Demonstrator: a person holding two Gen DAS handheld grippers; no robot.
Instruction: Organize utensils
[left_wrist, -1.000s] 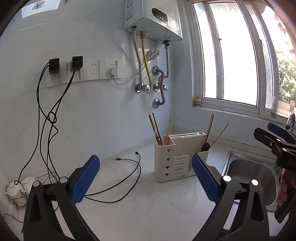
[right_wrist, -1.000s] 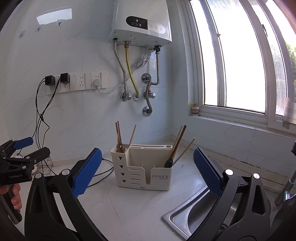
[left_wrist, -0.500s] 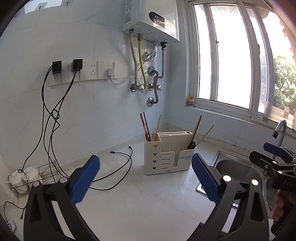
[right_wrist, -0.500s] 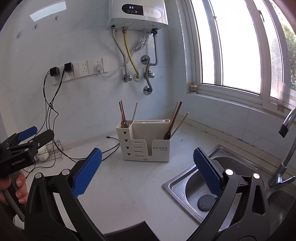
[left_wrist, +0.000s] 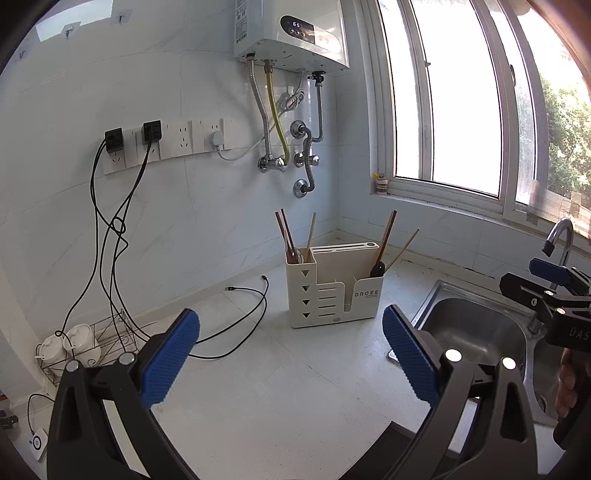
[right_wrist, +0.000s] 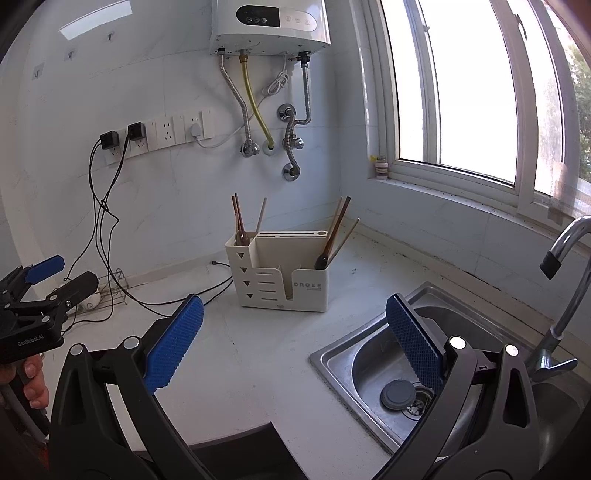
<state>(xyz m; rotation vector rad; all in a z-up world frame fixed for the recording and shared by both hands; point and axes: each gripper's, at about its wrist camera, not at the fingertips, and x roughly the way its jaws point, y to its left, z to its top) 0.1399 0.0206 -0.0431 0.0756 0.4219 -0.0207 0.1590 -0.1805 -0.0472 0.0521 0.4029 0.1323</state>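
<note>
A cream utensil holder (left_wrist: 332, 295) (right_wrist: 280, 277) stands on the white counter near the wall corner. Chopsticks (left_wrist: 290, 236) (right_wrist: 240, 221) stand in its left compartment. More chopsticks and a dark-handled utensil (left_wrist: 384, 247) (right_wrist: 332, 236) lean in its right compartment. My left gripper (left_wrist: 291, 350) is open and empty, held back from the holder over the counter; it also shows at the left edge of the right wrist view (right_wrist: 55, 277). My right gripper (right_wrist: 295, 339) is open and empty, over the counter and sink edge; it shows at the right in the left wrist view (left_wrist: 543, 280).
A steel sink (right_wrist: 388, 369) with a drain plug and a faucet (right_wrist: 565, 280) lies right of the holder. Black cables (left_wrist: 236, 317) trail over the counter from wall sockets. A wire rack with white cups (left_wrist: 74, 347) stands at the left. A water heater (left_wrist: 291, 33) hangs above.
Both grippers have pulled back and up from the holder, so it looks smaller and more counter and sink show. Both stayed open and empty.
</note>
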